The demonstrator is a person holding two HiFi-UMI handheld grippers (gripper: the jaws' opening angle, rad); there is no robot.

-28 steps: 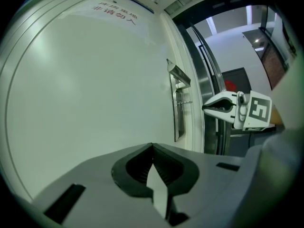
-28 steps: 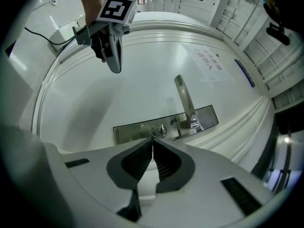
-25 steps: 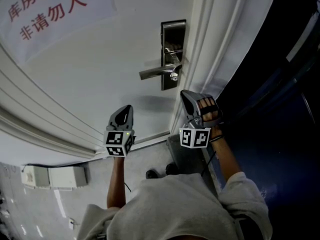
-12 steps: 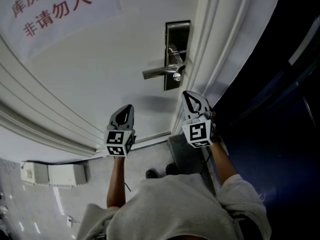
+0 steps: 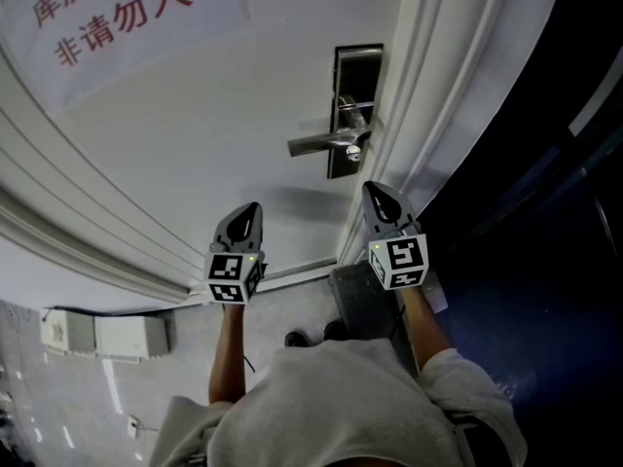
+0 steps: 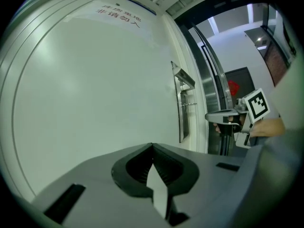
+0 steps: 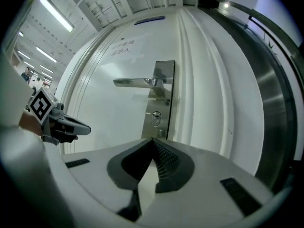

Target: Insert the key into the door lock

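A steel lock plate (image 5: 355, 105) sits on the white door (image 5: 195, 134), with a lever handle (image 5: 319, 144) pointing left and the keyhole cylinder (image 7: 156, 118) below it. My right gripper (image 5: 376, 191) hangs just below the plate, close to the door's edge, and points level at the cylinder. Its jaws (image 7: 152, 140) are shut and nothing shows between them. My left gripper (image 5: 250, 208) is held further left, facing bare door, also shut and empty (image 6: 152, 146). No key is visible in any view.
A paper sign with red characters (image 5: 117, 13) is stuck high on the door. The white moulded door frame (image 5: 428, 105) runs right of the lock, with dark space beyond it. A grey block (image 5: 362, 300) lies at the frame's foot. A white box (image 5: 107, 337) is at lower left.
My right gripper has rolled about its own axis, so its marker cube now faces the head camera. It stays below the lock. The left gripper has not moved.
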